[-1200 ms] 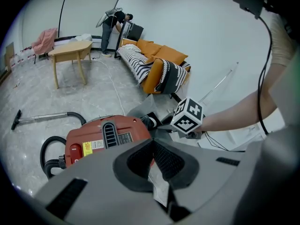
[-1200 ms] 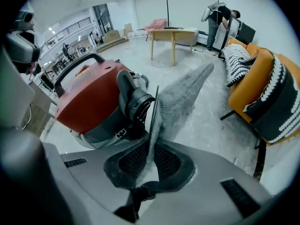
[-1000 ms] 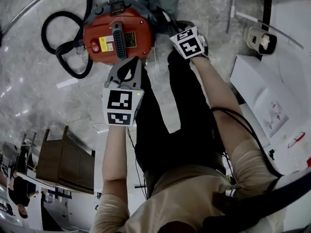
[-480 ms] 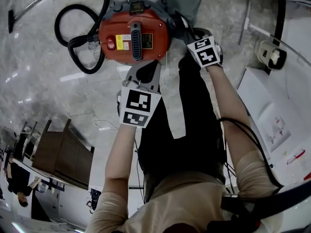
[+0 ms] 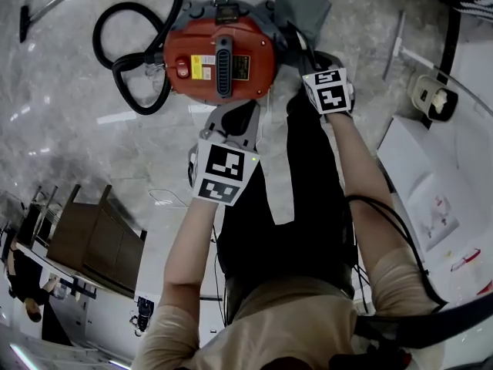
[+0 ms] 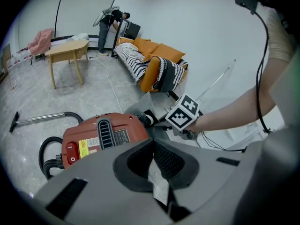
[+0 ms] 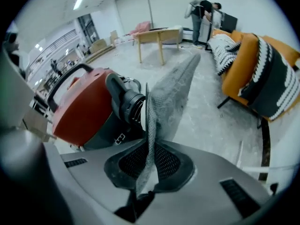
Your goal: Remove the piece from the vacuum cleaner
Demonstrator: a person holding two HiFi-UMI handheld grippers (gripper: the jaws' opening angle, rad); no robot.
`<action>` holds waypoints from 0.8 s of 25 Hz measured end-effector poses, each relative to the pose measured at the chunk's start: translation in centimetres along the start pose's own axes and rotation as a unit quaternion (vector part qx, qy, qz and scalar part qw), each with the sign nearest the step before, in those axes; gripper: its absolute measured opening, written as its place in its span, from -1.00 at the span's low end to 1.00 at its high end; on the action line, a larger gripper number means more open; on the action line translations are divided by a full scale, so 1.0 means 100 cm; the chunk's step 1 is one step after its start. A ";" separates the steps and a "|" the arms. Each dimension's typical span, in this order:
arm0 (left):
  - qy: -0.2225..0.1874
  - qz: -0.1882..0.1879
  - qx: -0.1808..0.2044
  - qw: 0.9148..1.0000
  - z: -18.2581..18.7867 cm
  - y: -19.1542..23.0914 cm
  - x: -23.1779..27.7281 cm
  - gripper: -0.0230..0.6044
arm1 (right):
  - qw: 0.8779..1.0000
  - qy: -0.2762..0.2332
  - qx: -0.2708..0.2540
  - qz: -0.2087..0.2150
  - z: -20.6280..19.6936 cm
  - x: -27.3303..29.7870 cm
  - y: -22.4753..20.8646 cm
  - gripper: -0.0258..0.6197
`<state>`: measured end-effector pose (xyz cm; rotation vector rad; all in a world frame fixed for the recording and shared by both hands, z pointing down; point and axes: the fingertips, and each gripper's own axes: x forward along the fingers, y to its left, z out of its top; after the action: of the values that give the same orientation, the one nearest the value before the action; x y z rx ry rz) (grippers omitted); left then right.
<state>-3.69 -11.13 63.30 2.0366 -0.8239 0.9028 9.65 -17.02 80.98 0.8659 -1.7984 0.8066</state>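
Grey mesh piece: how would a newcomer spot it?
Find the round red vacuum cleaner, then its black port. Beside it is the grey mesh fabric piece, its edge between the right gripper's jaws, which have just closed further; unlike the black ribbed hose, it is soft cloth.

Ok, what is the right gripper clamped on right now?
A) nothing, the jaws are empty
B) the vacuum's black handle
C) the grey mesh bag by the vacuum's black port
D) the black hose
C: in the right gripper view, the right gripper has its pads pinched on the lower edge of the grey mesh bag, which rises from the jaws beside the red vacuum cleaner.
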 end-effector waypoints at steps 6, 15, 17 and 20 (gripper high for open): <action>-0.002 0.001 -0.003 1.000 0.001 0.000 0.000 -0.92 | 0.957 -0.002 0.283 0.067 0.005 -0.003 0.000 -0.82; 0.005 0.000 -0.006 1.000 -0.005 0.001 0.001 -0.92 | 0.999 0.030 -0.025 0.023 -0.001 -0.001 -0.001 -0.84; 0.004 0.000 -0.006 1.000 -0.003 0.002 0.000 -0.92 | 0.999 0.020 -0.039 0.015 -0.002 -0.002 -0.002 -0.84; 0.003 0.003 -0.007 1.000 -0.002 0.004 -0.001 -0.92 | 0.999 0.007 -0.031 0.004 -0.001 -0.001 -0.002 -0.84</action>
<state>-4.11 -11.20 63.46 2.0193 -0.8306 0.9037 9.93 -17.01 80.92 0.8112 -1.8063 0.7553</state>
